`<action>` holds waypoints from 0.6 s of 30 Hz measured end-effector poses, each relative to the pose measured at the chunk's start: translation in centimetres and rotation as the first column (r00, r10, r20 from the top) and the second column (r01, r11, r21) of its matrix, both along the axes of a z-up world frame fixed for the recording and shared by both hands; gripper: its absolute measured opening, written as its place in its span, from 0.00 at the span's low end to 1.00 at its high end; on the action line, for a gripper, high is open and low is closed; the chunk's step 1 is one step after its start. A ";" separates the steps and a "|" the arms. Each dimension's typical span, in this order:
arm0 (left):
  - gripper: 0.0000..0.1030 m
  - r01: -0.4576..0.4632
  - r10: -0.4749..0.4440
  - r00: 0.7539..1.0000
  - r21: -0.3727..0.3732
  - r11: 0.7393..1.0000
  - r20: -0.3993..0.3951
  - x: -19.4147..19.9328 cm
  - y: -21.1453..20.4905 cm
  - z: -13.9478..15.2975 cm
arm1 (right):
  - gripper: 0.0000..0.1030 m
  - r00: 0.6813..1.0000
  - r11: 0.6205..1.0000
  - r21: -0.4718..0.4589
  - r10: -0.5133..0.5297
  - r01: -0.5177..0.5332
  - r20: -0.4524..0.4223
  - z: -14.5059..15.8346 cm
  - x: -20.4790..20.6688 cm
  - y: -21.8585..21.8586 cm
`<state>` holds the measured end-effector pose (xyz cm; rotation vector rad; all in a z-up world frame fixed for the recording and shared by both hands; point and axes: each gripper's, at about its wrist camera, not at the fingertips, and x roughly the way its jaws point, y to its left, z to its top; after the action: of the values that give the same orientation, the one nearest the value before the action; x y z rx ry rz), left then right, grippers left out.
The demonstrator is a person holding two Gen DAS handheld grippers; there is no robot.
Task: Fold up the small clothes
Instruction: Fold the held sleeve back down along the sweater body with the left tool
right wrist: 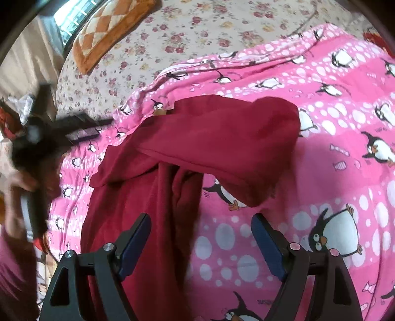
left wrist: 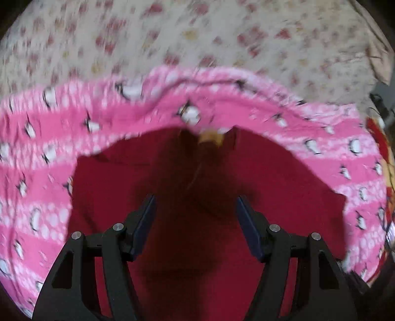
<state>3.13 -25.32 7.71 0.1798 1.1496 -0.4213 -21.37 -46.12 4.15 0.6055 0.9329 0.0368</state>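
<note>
A home bedroom is shown: a bed is covered by a floral sheet [right wrist: 197, 32], over which a pink penguin-print blanket [right wrist: 333, 138] is spread. An orange checked pillow [right wrist: 108, 32] is seen beside a window [right wrist: 71, 22].

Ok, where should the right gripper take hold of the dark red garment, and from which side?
Probably the hemmed edge of the folded-over flap. It arches up off the pink penguin blanket, so the open right gripper could slide a finger beneath it from the near side.
</note>
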 end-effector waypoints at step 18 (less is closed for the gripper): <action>0.03 0.080 -0.072 0.996 -0.148 0.986 0.059 0.1 -2.4 3.7 | 0.79 0.999 0.999 0.008 -0.034 0.033 0.035 0.7 -1.3 -1.4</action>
<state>3.19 -27.67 11.40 0.1029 1.0563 -0.5661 -22.62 -47.49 4.82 0.6257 0.8885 0.0211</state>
